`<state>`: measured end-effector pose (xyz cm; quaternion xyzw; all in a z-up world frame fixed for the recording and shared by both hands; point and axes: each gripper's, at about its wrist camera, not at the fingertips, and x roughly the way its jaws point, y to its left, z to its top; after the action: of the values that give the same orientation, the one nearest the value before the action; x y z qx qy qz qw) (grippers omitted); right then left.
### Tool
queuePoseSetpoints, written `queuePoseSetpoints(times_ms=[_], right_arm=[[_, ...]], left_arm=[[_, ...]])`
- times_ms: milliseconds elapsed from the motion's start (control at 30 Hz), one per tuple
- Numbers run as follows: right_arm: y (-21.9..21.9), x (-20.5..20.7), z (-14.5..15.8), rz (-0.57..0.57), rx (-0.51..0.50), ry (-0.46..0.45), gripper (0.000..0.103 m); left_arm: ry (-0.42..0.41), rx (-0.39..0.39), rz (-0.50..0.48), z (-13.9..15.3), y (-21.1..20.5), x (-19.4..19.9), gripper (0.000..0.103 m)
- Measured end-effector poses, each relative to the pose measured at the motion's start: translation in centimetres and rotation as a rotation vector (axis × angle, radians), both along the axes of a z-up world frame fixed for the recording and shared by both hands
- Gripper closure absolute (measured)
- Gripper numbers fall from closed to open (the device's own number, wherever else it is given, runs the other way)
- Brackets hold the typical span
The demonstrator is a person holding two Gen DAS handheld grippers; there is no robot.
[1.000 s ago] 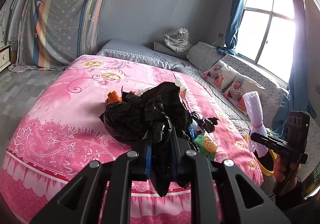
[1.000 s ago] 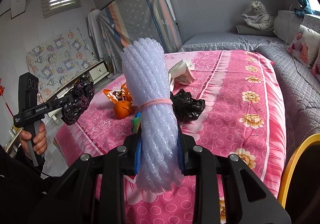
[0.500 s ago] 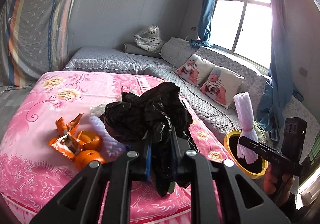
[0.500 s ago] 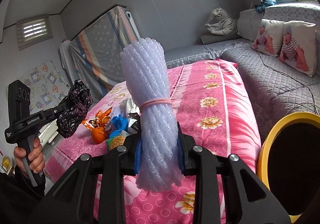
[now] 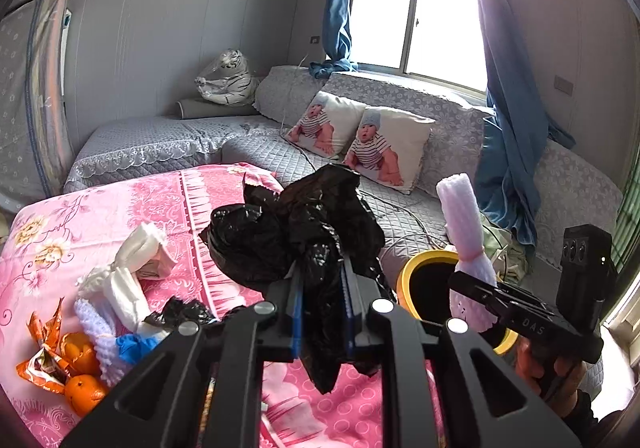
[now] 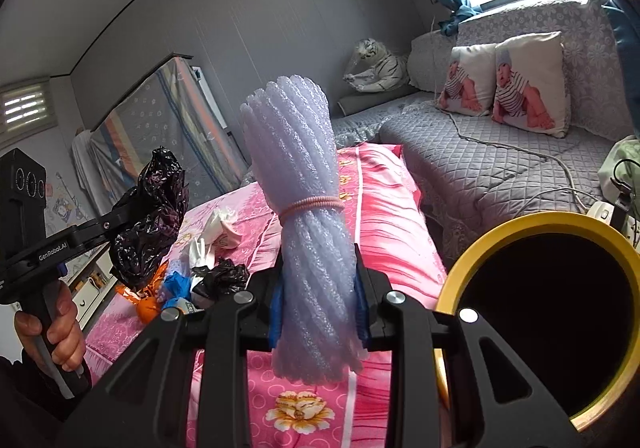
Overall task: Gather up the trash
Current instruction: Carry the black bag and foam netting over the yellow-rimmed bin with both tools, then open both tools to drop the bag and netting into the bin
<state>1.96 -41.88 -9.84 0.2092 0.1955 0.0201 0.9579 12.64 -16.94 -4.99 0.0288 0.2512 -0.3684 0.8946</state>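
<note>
- Pinching a crumpled black plastic bag (image 5: 304, 232), the left gripper (image 5: 322, 312) is seen with its fingers pressed against the bag from both sides; the bag is held up above the pink bedspread (image 5: 120, 203).
- A bundle of white foam netting (image 6: 304, 215), tied round the middle with a pink band (image 6: 312, 203), is clamped upright between the fingers of the right gripper (image 6: 318, 300).
- A yellow-rimmed bin (image 6: 532, 219) with a dark inside is shown just beside the bed's edge, close to the right of the foam bundle.
- More trash is left lying on the bedspread: white tissue wads (image 5: 136, 260), a smaller black bag (image 5: 180, 312), a blue scrap (image 5: 132, 348), an orange wrapper (image 5: 40, 352) and an orange (image 5: 82, 392).
- Two baby-print pillows (image 5: 360, 143) are propped on the grey quilted couch (image 5: 448, 115) under the window (image 5: 416, 11).
</note>
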Motion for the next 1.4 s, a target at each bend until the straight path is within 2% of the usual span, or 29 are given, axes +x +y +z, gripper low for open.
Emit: queuePoseSetpoints(times_ms=[200, 333, 633, 867, 1133, 1400], right_arm=[[-2.9, -1.1, -0.3, -0.107, 0.003, -0.009, 0.077], [-4.5, -2.0, -0.3, -0.189, -0.014, -0.019, 0.077], [-7.9, -4.0, -0.5, -0.336, -0.031, -0.033, 0.077], [-9.1, -5.0, -0.7, -0.467, -0.098, -0.014, 0.076], [-10.6, -5.7, -1.8, -0.534, -0.102, 0.022, 0.076], [-12.0, -5.6, -3.4, -0.593, -0.099, 0.1, 0.076]], left_arm=[[-0.005, 0.015, -0.035, 0.4, -3.9, 0.7, 0.089], [-0.038, 0.036, -0.036, 0.5, -6.3, 0.5, 0.089], [-0.03, 0.049, -0.095, 0.6, -11.4, 0.9, 0.089], [-0.042, 0.073, -0.131, -0.4, -15.1, 0.7, 0.089], [-0.01, 0.09, -0.175, -2.2, -18.6, 1.3, 0.089], [0.012, 0.104, -0.207, -4.1, -21.0, 1.4, 0.089]])
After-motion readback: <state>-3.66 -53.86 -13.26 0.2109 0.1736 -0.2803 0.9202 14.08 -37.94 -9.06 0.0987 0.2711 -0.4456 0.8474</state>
